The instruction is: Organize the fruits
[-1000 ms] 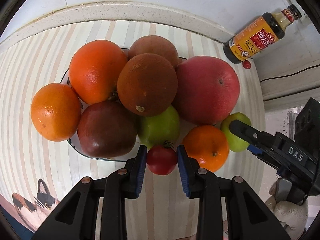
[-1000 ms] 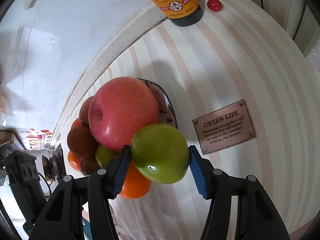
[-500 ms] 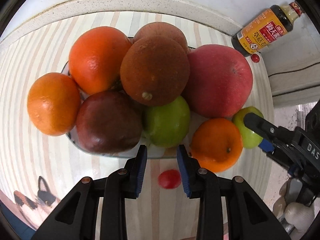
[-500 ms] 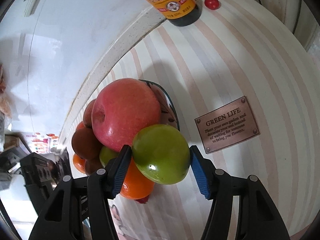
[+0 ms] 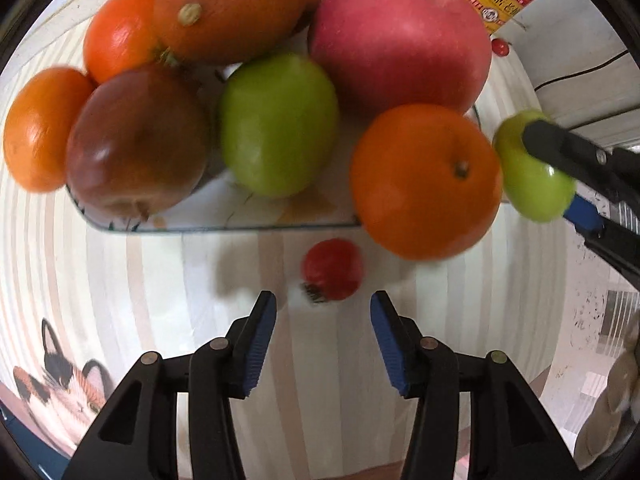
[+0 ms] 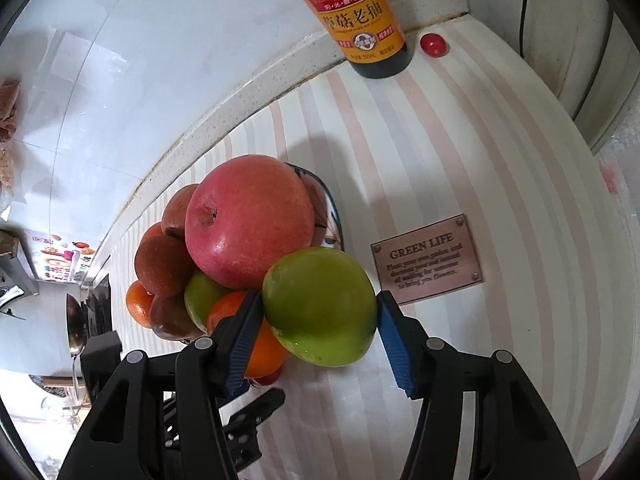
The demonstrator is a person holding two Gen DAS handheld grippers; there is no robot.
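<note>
Red and small, the tomato (image 5: 332,269) lies on the striped bench (image 5: 160,300), low in the middle of the left view, just below the plate (image 5: 224,222). The left hand-held gripper (image 5: 322,334) is opening, with nothing between its pads. I think it must now come down around the tomato and close. The right hand-held gripper (image 6: 320,330) squeezes a green apple (image 6: 320,306) beside the plate. On the plate sit a big red apple (image 5: 400,36), oranges, a dark apple and another green one.

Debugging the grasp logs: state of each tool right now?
Left tool: jaws opening, empty; small red fruit lies just beyond them.
Right tool: closed on green apple.
</note>
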